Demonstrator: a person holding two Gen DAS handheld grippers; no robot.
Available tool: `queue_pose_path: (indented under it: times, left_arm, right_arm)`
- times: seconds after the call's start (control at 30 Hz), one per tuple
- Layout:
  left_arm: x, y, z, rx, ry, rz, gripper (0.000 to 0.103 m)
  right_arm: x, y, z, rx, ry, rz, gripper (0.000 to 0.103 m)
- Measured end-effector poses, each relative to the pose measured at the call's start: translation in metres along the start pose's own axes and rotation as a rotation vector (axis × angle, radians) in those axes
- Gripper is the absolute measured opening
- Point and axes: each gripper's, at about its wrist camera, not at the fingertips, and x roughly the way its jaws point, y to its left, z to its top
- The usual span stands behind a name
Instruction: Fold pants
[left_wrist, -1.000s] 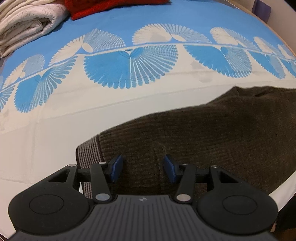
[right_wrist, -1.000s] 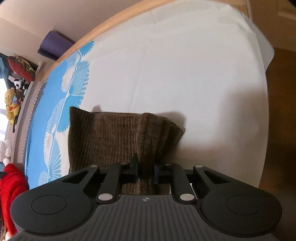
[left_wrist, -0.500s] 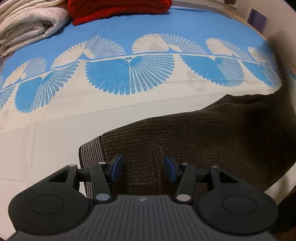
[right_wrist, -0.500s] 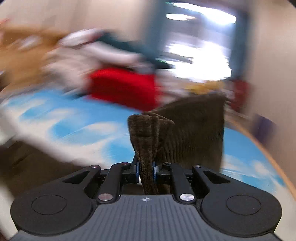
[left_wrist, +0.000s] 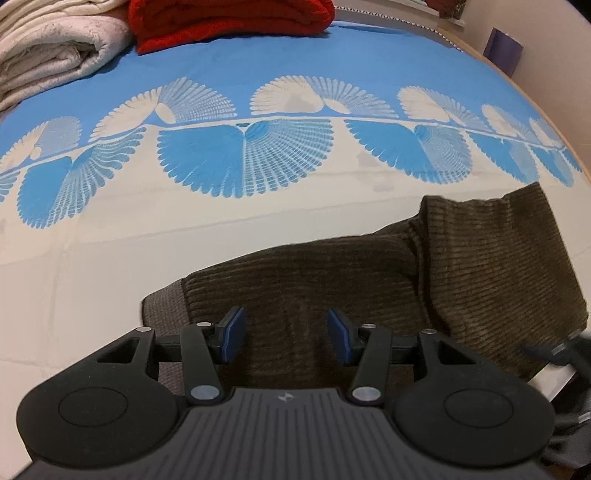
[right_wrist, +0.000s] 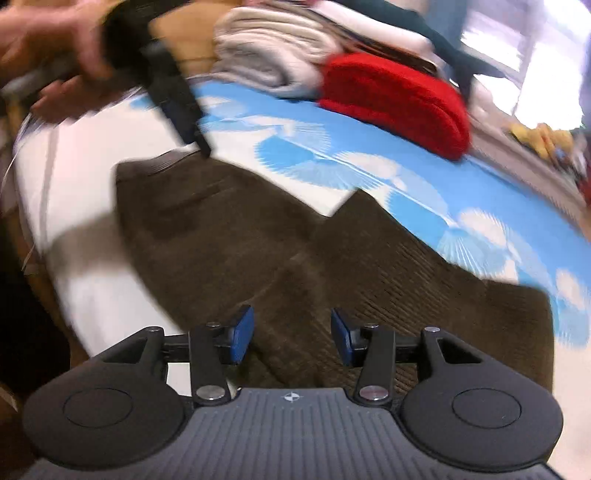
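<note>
Right claw (right_wrist: 291, 334) opening over the pants (right_wrist: 258, 236), nothing pinched.
Left claw (left_wrist: 286, 334) angled steeply down, jaws apart, empty, over the waistband on the bed (left_wrist: 110, 258).

Two close wrist views angled down, both over the brown pants (left_wrist: 369, 280) on the bed (left_wrist: 110, 236).

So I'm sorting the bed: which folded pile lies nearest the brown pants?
The red blanket; the white quilt sits farther back, toward the bed's corner.
</note>
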Motion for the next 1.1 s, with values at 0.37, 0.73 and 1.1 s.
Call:
queue_pose_path:
  times: [0.37, 0.73, 1.1]
  left_arm:
    - [0.033, -0.060, 0.041, -0.111, -0.008, -0.257, 0.055]
    - [0.108, -0.098, 0.064, -0.191, 0.055, -0.274, 0.056]
    - [0.099, -0.102, 0.074, -0.089, -0.015, -0.177, 0.032]
  right_arm:
    - [-0.039, -0.081, -0.014, 0.378, -0.043, 0.047, 0.053]
    - [-0.073, -0.198, -0.107, 0.832, 0.053, -0.414, 0.068]
    - [-0.049, -0.203, -0.111, 0.904, 0.071, -0.258, 0.074]
